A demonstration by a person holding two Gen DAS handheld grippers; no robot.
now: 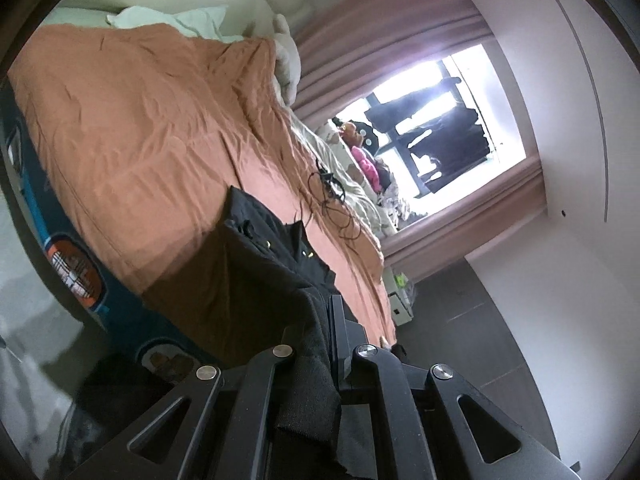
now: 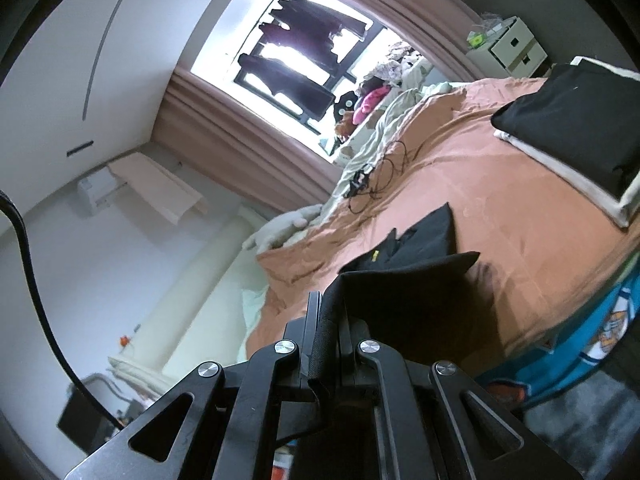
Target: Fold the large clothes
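Both your left claw [image 1: 326,320] and right claw [image 2: 326,320] pinch an edge of the black garment [image 1: 280,256], lifted above the bed [image 1: 140,120]. You look mid-fold. Next, carry that edge evenly over the part lying flat.

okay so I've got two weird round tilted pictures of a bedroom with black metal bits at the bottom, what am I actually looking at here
Those black parts are two handheld grippers, one in each of a person's hands. Each carries a fisheye camera looking along its fingers, hence the round, tilted views. One picture is from the left gripper, the other from the right gripper. Both are shut on the edge of a black garment, lifting it over a bed with an orange cover. A tangle of black cable lies on the bed, and a folded black item rests on a cream cushion.
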